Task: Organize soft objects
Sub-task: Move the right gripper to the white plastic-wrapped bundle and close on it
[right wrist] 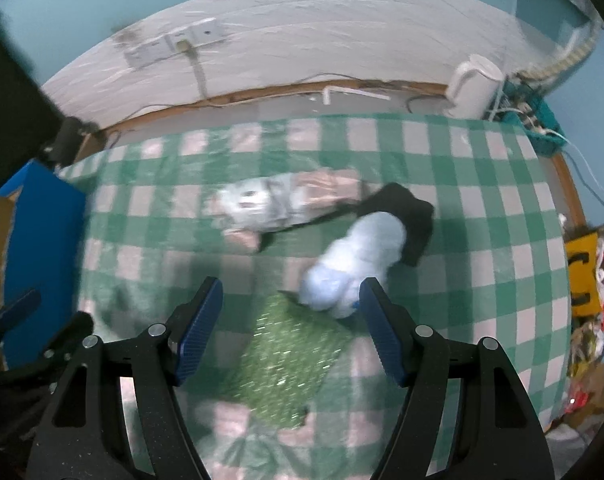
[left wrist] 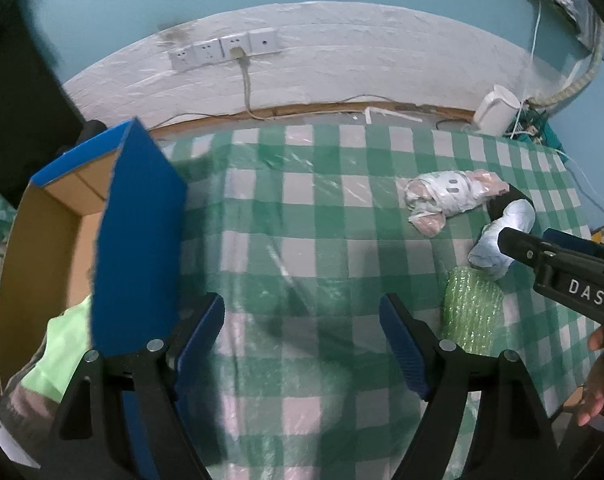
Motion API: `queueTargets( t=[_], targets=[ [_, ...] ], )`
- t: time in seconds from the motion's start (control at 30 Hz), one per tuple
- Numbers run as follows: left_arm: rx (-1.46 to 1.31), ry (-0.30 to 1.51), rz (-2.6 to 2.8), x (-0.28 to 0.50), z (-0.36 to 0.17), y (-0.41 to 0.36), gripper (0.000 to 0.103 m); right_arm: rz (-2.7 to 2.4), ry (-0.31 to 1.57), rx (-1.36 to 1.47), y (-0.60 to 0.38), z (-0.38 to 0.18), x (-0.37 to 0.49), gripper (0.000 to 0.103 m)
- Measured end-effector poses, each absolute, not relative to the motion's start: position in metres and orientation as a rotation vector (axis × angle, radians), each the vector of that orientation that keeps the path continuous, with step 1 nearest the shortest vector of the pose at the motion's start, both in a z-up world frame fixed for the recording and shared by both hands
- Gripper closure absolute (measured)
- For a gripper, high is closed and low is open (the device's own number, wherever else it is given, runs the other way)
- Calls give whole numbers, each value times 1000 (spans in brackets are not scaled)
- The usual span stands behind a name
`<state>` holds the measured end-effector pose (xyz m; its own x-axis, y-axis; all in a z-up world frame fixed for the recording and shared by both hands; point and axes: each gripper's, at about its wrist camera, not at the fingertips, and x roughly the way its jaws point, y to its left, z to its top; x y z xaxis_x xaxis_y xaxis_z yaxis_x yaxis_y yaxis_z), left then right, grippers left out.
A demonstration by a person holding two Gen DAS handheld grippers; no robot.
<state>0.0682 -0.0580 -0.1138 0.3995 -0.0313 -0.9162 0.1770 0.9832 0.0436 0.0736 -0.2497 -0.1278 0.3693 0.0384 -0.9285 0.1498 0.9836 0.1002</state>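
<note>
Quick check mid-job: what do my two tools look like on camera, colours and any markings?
Both match: the left tool and right tool have matte black angular arms, silver round pivot screws and ribbed blue pads. In the left wrist view the right tool's black body carries white letters "DAS". A bare hand shows; no cables or sleeves visible.

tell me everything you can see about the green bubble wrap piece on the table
The green bubble wrap is a translucent, shiny plastic sheet covered in small bubbles, crumpled into a rough, uneven pad. It lies flat on the green-and-white checked tablecloth, near the front right of the table. Its far edge meets, or nearly meets, the pale blue soft bundle. The right gripper hovers over it, jaws open, straddling its far part; whether the fingers touch it cannot be told, as that view is blurred.
</note>
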Motion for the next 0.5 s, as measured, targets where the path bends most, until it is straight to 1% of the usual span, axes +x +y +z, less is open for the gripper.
queueTargets(
  t=[0.27,0.5],
  targets=[
    [162,1200,-150,84,-137,-84,22,-120,1200,237,-278,-157,83,33],
    [189,1242,-164,91,-155,-100,22,-122,1218,240,-279,-179,92,33]
  ],
)
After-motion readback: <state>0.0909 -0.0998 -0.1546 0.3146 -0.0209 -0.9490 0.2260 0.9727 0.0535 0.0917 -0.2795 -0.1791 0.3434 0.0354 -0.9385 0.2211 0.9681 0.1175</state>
